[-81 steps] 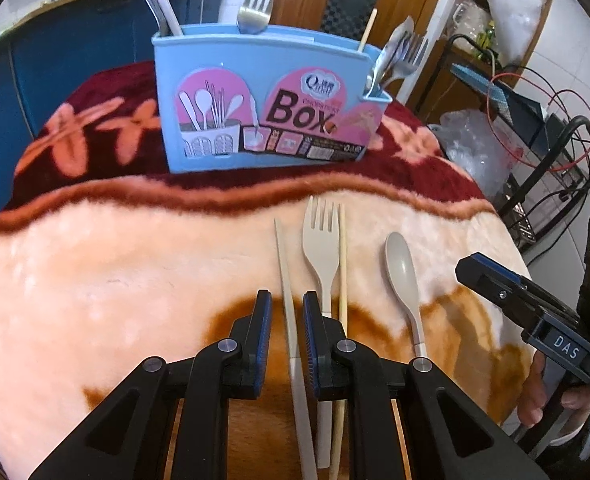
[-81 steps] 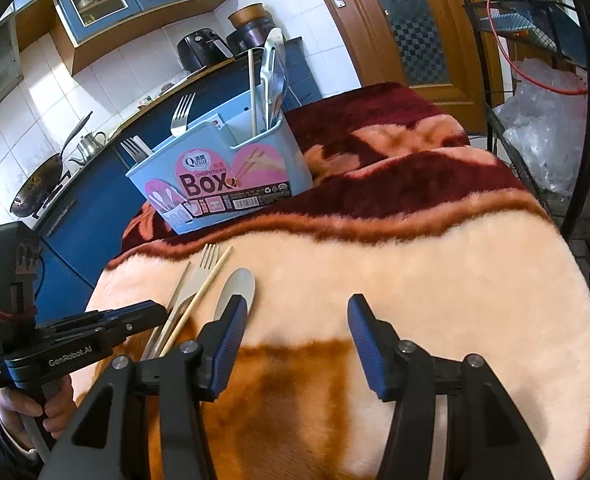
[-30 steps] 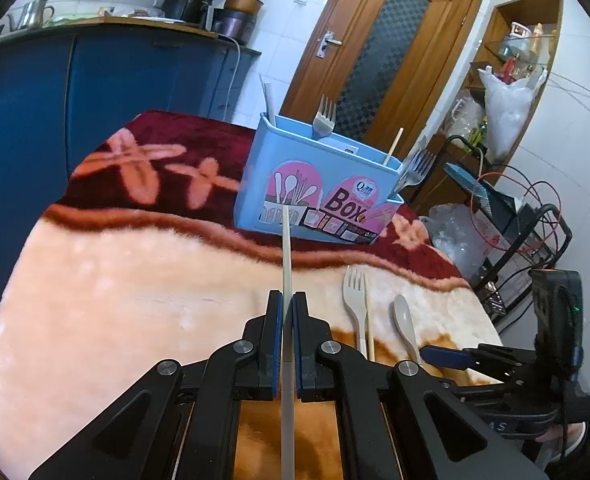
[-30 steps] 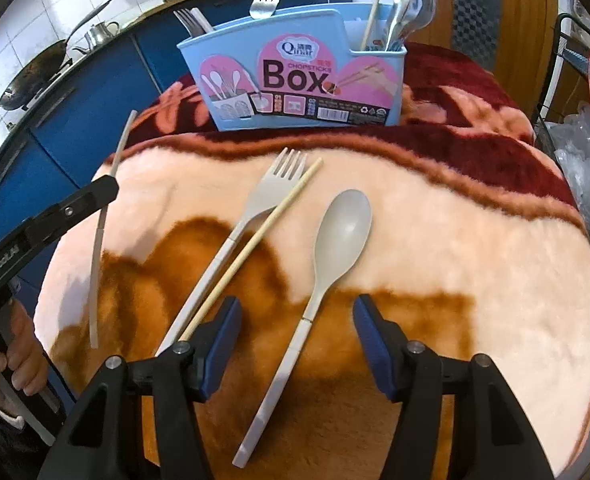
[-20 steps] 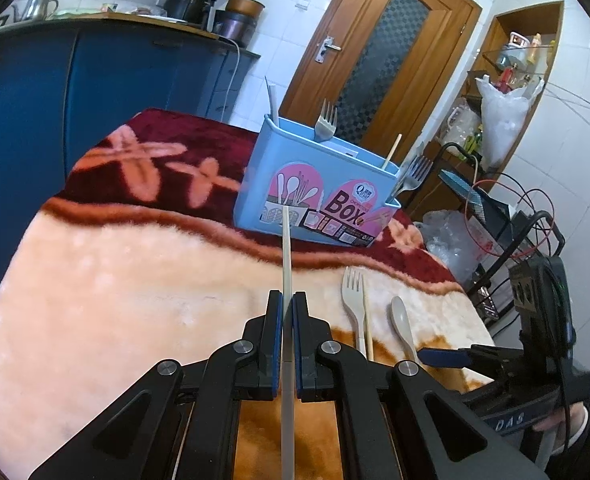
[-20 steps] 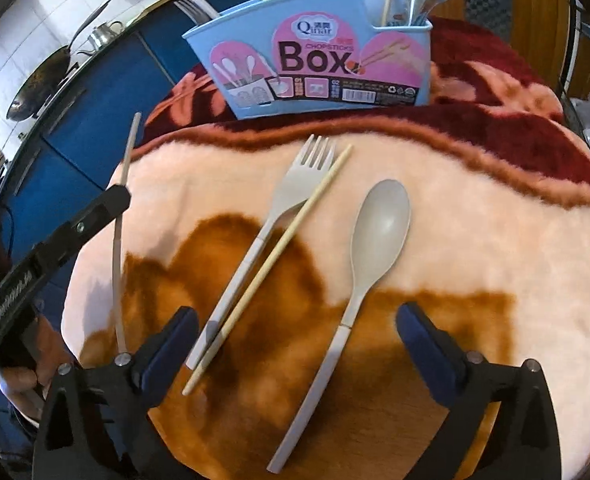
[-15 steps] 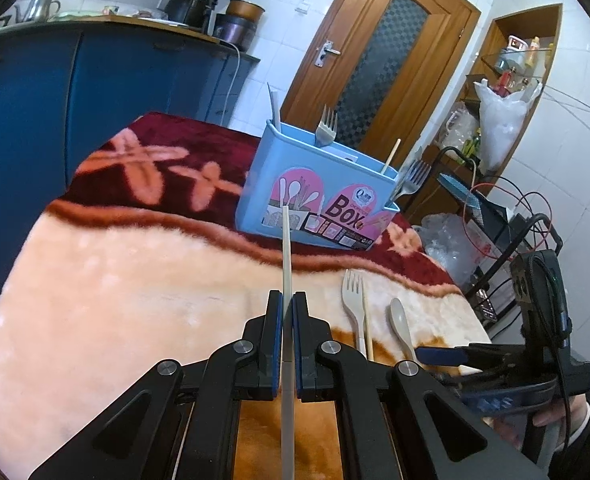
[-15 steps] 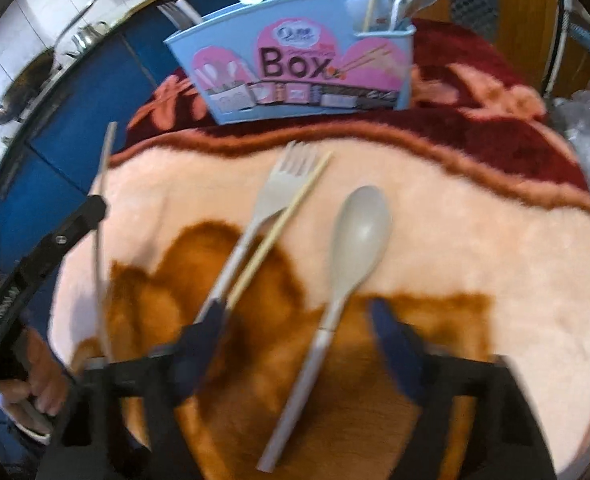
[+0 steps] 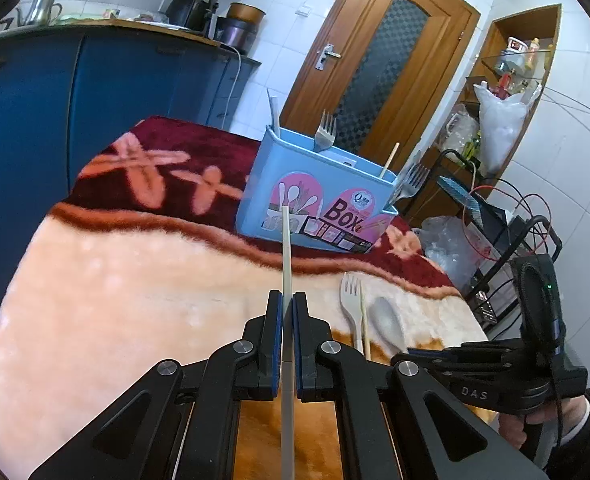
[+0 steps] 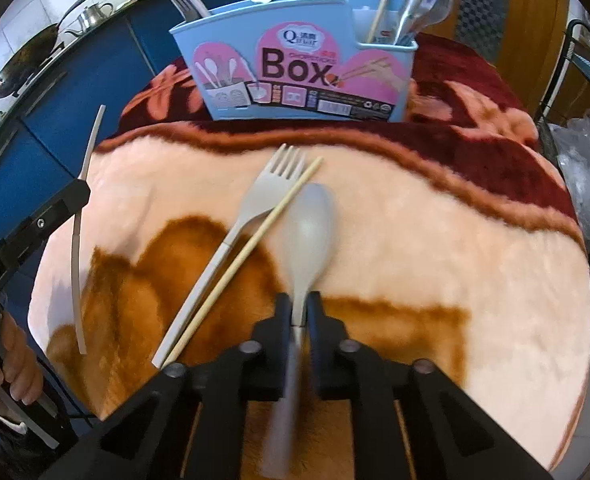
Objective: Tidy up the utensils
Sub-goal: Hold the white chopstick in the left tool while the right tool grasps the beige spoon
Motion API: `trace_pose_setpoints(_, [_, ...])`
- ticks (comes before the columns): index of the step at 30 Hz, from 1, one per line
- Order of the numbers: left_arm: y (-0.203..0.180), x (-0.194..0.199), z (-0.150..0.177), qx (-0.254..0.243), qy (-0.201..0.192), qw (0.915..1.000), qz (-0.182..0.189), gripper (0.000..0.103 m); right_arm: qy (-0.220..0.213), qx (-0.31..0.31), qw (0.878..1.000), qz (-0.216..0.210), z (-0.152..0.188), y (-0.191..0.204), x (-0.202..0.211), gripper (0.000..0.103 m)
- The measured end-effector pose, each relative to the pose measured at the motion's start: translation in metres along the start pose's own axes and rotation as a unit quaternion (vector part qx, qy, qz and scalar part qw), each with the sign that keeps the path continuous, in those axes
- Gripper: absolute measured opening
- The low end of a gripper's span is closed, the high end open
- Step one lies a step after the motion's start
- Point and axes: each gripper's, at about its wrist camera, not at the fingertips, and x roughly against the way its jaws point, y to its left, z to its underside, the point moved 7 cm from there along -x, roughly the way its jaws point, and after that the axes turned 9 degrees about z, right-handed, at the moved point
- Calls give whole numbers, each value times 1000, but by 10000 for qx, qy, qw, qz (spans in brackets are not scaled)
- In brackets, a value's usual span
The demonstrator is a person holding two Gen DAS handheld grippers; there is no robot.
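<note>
One spoon (image 10: 307, 236) (bowl toward the box (image 10: 295, 60)), handle in right gripper (image 10: 299, 312).

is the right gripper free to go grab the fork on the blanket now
Probably not yet: the right gripper is shut on the spoon. The fork lies unobstructed just beside it, so only the full jaws block it.

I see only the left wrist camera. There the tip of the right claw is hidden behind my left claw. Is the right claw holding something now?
Observer: Yes. The right claw is shut on the thin neck of the spoon.
Operator: Does it pinch the fork too?
Observer: No. The fork lies free on the blanket, left of the spoon, outside the claw.
Operator: And the wooden chopstick?
Observer: The wooden chopstick lies slanted between fork and spoon, also outside the claw.
</note>
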Motion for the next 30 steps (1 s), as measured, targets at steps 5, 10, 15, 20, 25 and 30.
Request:
trace_pose_setpoints(5, [-6, 3, -2, -60, -31, 10000, 39, 4, -110, -88, 9993, -358, 0, -1, 7, 9])
trace_pose_setpoints(10, [-12, 4, -3, -101, -39, 9999, 64, 4, -102, -127, 9994, -317, 2, -4, 1, 9])
trace_pose_setpoints(15, [-16, 4, -2, -137, -25, 9999, 65, 4, -354, 34, 9988, -326, 5, -3, 0, 9])
trace_pose_setpoints(20, [-23, 1, -2, -161, 12, 9998, 133, 4, -276, -79, 9979, -586, 4, -9, -1, 9])
trace_pose_setpoints(25, [-29, -1, -10, -222, -60, 9995, 213, 4, -332, -272, 9953, -865, 2, -11, 3, 9])
trace_pose_setpoints(30, [-31, -1, -24, -293, -250, 9990, 227, 4, -778, -439, 9901, -1087, -3, -14, 19, 9])
